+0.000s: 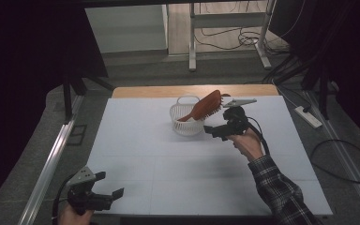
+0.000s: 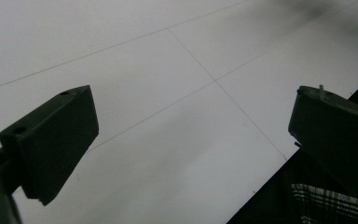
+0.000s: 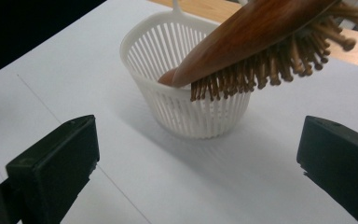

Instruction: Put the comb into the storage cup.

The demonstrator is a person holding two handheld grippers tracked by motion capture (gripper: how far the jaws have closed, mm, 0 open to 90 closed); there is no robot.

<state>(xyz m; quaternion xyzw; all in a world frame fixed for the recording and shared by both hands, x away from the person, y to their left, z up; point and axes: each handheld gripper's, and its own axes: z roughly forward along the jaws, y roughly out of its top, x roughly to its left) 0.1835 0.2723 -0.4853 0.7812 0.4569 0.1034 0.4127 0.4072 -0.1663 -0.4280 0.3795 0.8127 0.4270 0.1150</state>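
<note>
A brown wooden hairbrush (image 1: 204,106) leans in a small white slotted basket (image 1: 186,121) at the table's far middle, handle down inside and bristled head sticking out over the right rim. In the right gripper view the hairbrush (image 3: 256,32) crosses above the basket (image 3: 200,114). My right gripper (image 1: 217,132) hovers just right of the basket, jaws open and empty (image 3: 198,163). My left gripper (image 1: 107,185) rests near the front left corner, open with nothing between its jaws (image 2: 191,140).
The white table surface (image 1: 192,164) spreads between the two grippers, with a wooden strip (image 1: 150,91) along its far edge. Metal rails flank the table. Desk legs, cables and a power strip (image 1: 309,117) lie on the floor beyond.
</note>
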